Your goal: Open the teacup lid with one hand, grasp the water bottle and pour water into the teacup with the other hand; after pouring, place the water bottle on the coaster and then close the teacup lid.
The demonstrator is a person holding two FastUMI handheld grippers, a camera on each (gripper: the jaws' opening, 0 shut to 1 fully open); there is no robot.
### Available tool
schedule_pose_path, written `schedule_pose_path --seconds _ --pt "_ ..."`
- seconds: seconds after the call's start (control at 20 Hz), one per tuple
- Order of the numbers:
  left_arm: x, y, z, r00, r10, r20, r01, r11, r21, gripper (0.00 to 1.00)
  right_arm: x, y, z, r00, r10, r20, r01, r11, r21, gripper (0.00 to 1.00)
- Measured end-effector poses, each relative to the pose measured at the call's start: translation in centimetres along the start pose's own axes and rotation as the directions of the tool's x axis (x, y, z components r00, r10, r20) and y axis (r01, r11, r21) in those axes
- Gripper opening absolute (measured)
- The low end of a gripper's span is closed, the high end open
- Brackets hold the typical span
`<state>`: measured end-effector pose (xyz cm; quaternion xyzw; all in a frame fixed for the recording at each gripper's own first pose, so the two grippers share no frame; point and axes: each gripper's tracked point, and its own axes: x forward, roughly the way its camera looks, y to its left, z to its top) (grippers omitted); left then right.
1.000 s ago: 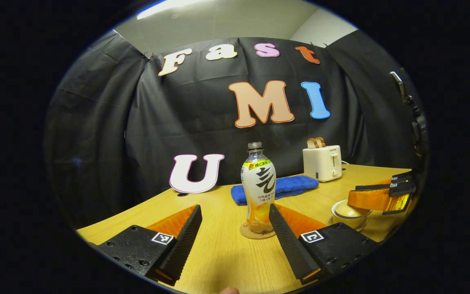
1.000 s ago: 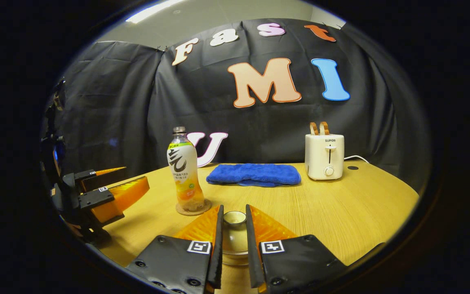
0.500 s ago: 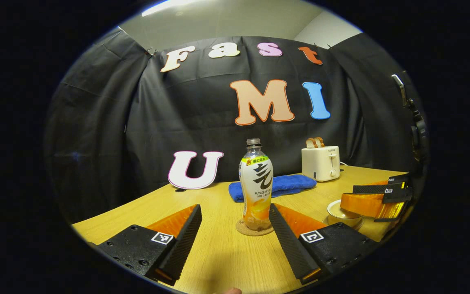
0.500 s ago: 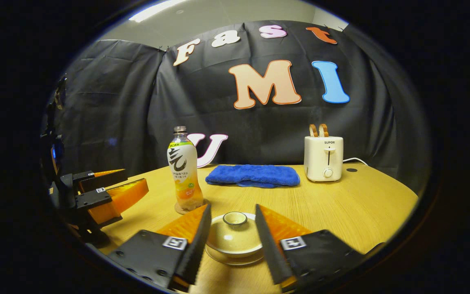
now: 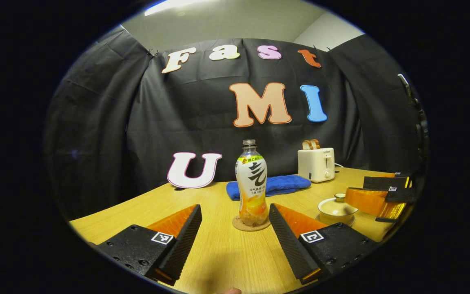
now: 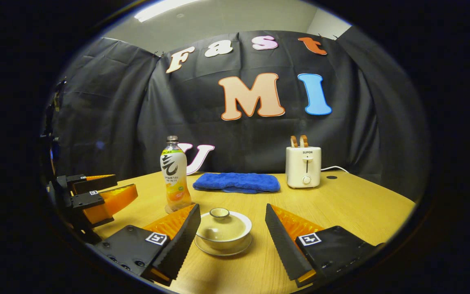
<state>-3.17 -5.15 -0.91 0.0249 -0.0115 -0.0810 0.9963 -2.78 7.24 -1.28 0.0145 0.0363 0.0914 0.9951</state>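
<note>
Left gripper (image 5: 235, 210): jaws spread wide, holding nothing; it hovers low over the tabletop with the bottle seen between its fingers, farther off and untouched. In the right gripper view it shows at 9 o'clock (image 6: 96, 196).
Right gripper (image 6: 231, 214): jaws spread wide and empty; the teacup sits between the fingers, apart from both. In the left gripper view it shows at 3 o'clock (image 5: 375, 194).
Water bottle (image 5: 251, 183): upright on the coaster, uncapped, some orange-tinted liquid in its lower part; near the centre of the left gripper view, at 10 o'clock from the teacup in the right gripper view (image 6: 174, 175).
Coaster (image 5: 251, 224): round, cork-coloured, flat on the tabletop under the bottle.
Teacup (image 6: 222, 232): pale cup on a saucer, at 4 o'clock from the bottle.
Teacup lid (image 6: 221, 223): seated on the cup, its knob up; also seen at 3 o'clock in the left gripper view (image 5: 336, 205).
Tabletop (image 6: 341, 208): light wood grain.
Blue towel (image 6: 237, 182): folded, lying at 12 o'clock from the teacup, toward the wall.
Toaster (image 6: 303, 166): white, two slices standing up in it, at 1 o'clock from the teacup, just beside the towel.
</note>
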Motion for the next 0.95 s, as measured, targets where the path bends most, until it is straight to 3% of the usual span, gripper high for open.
schedule_pose_path --seconds 0.05,0.95 --pt "-0.2 -0.1 0.0 1.000 -0.001 0.000 0.001 1.000 0.000 0.96 -0.2 -0.2 0.0 1.000 -0.006 0.000 0.006 1.000 0.009 0.96" --pt "-1.2 -0.2 -0.2 0.999 0.020 -0.030 -0.021 0.999 -0.028 0.96 -1.9 -1.9 0.7 0.991 -0.119 0.065 0.121 0.992 -0.021 0.98"
